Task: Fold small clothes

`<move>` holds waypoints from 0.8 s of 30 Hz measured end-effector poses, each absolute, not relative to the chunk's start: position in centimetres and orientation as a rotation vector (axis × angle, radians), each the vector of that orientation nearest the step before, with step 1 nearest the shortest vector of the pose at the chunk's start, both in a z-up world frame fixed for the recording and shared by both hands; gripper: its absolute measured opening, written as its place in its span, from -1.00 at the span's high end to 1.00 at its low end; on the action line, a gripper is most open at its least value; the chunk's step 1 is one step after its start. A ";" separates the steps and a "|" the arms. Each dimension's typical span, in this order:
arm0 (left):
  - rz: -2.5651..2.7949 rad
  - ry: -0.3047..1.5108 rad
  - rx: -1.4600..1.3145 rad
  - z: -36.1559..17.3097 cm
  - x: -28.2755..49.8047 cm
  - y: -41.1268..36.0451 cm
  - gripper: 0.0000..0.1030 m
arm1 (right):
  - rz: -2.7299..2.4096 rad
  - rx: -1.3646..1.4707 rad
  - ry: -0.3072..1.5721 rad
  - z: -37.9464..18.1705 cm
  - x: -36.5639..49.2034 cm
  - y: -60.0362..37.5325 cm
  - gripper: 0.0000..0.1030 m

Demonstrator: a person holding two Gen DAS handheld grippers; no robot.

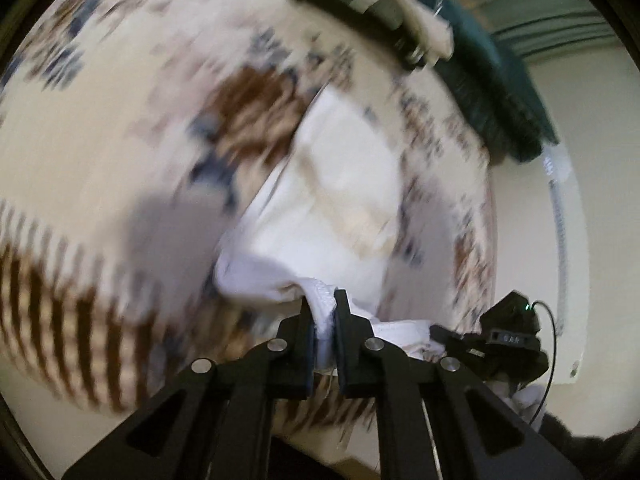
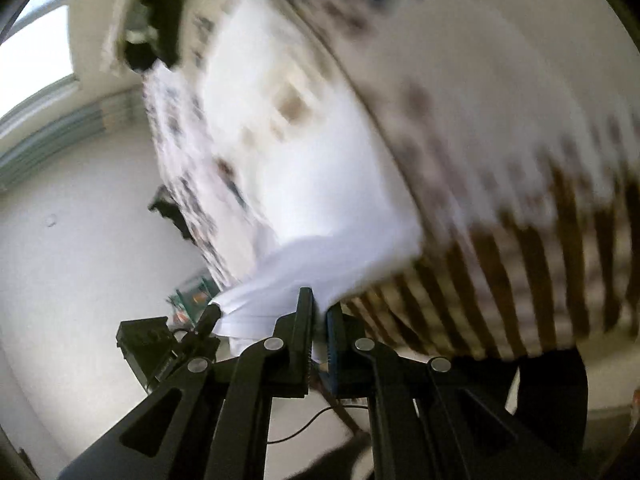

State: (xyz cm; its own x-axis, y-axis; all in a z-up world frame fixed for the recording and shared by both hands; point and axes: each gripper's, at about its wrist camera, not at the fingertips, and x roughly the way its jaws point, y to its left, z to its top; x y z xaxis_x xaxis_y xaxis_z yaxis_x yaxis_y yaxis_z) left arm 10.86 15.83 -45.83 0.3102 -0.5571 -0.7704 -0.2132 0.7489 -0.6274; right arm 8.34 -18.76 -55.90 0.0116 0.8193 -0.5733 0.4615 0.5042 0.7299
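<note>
A small white garment [image 1: 332, 204] with faint tan print lies stretched over a patterned cloth surface [image 1: 100, 128]. My left gripper [image 1: 323, 300] is shut on a bunched edge of the garment. In the right wrist view the same white garment [image 2: 296, 168] stretches away from me, and my right gripper [image 2: 318, 304] is shut on its near edge. The other gripper's black body [image 1: 508, 332] shows at the lower right of the left wrist view, and at the lower left of the right wrist view [image 2: 160, 344]. Both views are motion-blurred.
The cloth surface has brown stripes [image 2: 540, 272] along its edge and dark blue and brown patches. A dark green object [image 1: 500, 92] and a black device [image 1: 360, 4] sit at the far end. Pale walls [image 2: 80, 240] surround the surface.
</note>
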 end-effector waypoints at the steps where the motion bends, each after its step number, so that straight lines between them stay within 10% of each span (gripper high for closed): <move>1: -0.264 1.244 -0.741 -45.8 12.6 15.6 0.88 | 0.398 1.110 1.603 -55.3 10.2 -19.0 0.88; 13: -0.244 1.251 -0.774 -50.8 33.2 15.6 0.72 | 0.276 1.087 1.440 -56.1 31.1 -19.9 0.87; 15: -0.227 1.236 -0.808 -50.9 34.3 16.6 -0.09 | 0.258 1.125 1.426 -57.0 34.0 -20.3 0.82; 19: -0.203 1.186 -0.883 -50.6 34.3 18.9 -0.38 | 0.243 1.139 1.390 -57.3 36.0 -21.2 -0.06; 24: -0.214 1.302 -0.750 -53.3 34.6 18.4 -0.38 | 0.210 1.063 1.417 -57.6 35.1 -22.3 -0.15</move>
